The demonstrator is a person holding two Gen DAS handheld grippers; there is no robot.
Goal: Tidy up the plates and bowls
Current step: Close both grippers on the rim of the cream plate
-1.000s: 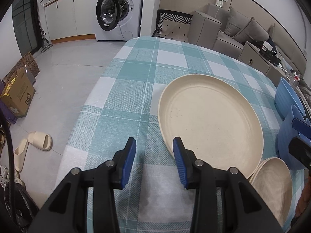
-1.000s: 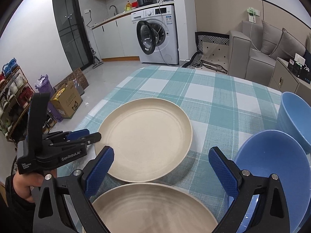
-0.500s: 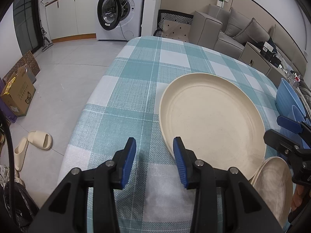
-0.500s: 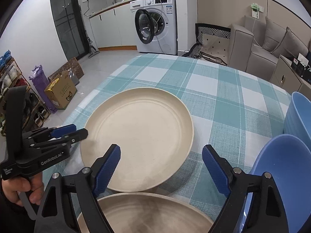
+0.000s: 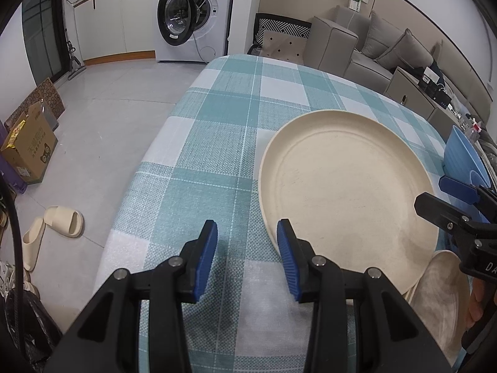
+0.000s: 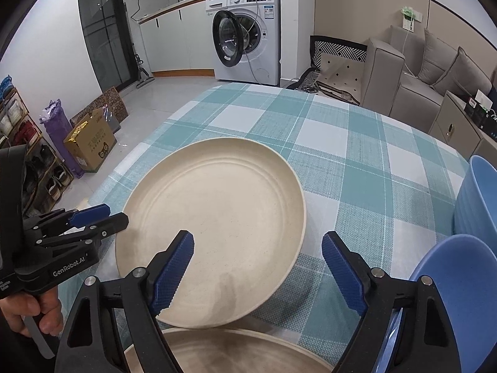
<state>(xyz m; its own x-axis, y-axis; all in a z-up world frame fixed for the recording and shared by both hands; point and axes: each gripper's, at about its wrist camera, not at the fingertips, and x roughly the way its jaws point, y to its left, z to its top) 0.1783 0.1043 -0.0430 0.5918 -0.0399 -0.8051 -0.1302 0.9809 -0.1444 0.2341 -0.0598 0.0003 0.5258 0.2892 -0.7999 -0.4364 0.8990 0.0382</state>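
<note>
Plates and bowls lie unsorted on the checked tablecloth point(image 6: 357, 143): a large cream plate point(image 6: 217, 217) at centre frame, a second cream plate point(image 6: 223, 354) at the bottom edge, two blue bowls point(image 6: 459, 295) at the right. Nothing looks stacked yet. The right gripper point(image 6: 257, 270), jaws spread and empty after narrowing slightly, hovers over the large plate's near rim. The left gripper point(image 5: 247, 261), jaws narrowly parted and empty, hangs beside that plate.

Washing machine point(image 6: 245, 34) with door ajar against far wall, grey sofa point(image 6: 419, 71) right, cardboard box point(image 6: 90, 147) and pale slippers point(image 5: 63, 220) on floor.
</note>
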